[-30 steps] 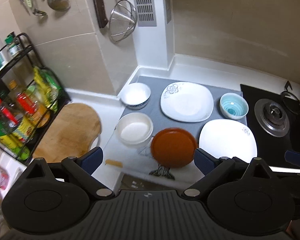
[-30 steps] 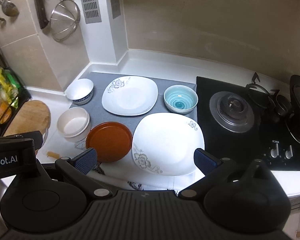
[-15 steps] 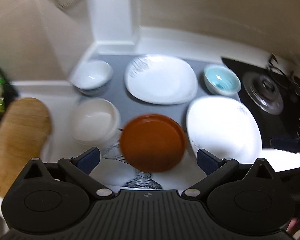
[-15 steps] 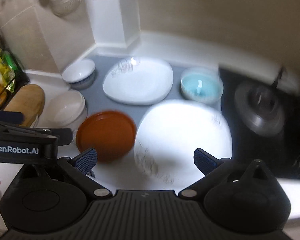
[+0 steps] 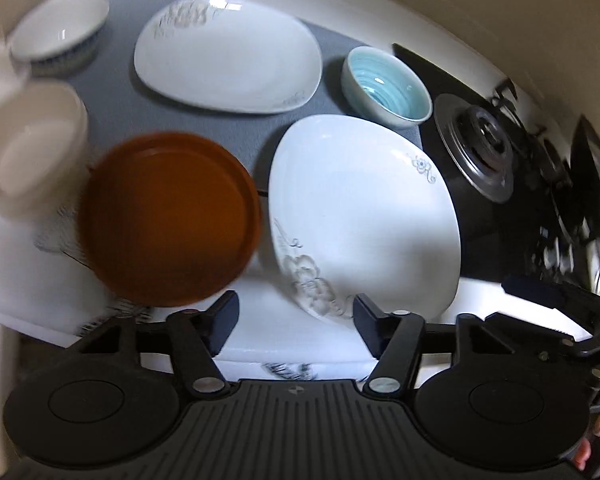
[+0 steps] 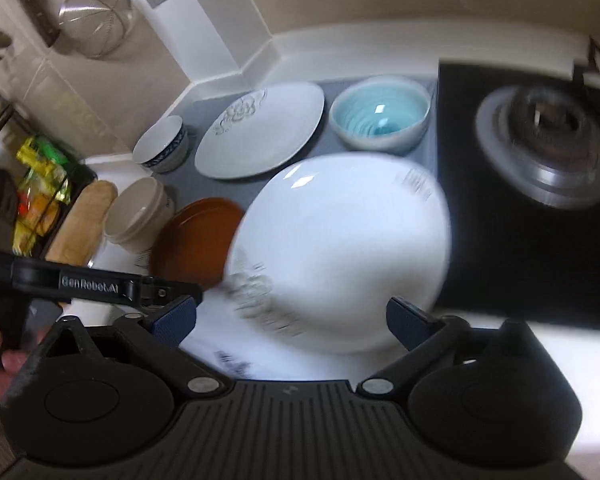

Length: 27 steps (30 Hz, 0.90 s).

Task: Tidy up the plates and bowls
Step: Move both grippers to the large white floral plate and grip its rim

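While spread wide, left gripper (image 5: 296, 316) and right gripper (image 6: 294, 320): holding nothing.
Hovering near white plate (image 6: 340, 248), beside brown plate (image 5: 168, 216).

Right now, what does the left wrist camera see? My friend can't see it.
An open, empty left gripper hovers near a brown plate and a big white flowered plate. Behind sit another white plate, a blue bowl and two white bowls.
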Motion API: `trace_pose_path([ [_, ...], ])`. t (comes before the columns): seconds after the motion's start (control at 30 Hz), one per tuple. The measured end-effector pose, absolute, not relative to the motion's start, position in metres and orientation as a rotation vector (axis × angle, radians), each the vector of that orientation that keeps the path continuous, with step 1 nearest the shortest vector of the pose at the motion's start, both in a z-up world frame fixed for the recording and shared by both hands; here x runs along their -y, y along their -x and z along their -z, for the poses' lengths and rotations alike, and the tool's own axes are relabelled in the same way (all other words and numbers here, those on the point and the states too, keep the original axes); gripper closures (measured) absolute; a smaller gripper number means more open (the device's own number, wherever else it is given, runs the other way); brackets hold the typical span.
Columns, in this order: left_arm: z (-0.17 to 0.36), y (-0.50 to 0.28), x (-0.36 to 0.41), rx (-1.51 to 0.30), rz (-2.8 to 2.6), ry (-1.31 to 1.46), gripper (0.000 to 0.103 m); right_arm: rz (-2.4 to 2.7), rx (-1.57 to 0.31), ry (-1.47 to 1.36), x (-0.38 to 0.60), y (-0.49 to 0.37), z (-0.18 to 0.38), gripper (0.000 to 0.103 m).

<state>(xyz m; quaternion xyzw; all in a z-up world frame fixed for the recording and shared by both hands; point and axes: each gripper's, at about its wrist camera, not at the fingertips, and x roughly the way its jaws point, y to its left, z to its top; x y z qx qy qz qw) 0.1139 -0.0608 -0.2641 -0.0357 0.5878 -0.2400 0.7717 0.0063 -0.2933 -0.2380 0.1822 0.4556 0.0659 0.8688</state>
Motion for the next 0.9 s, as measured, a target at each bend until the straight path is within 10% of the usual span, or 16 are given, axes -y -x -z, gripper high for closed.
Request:
trace_pose_path([
  [0.2,0.296,-0.127,0.076,-1.337,0.452,0.215,0.043,-0.224,-0.890,-0.280,0.355,-0.021,0.267,0.016],
  [0.47,0.321,-0.133,0.088,-1.356,0.320,0.265,0.044,-0.185,-0.966,-0.440,0.393,-0.039,0.316,0.070],
  [0.9,0.315,-0.145,0.105,-1.382,0.386,0.168,0.054,-0.211,-0.988,-0.495,0.406,-0.030,0.313,0.082],
])
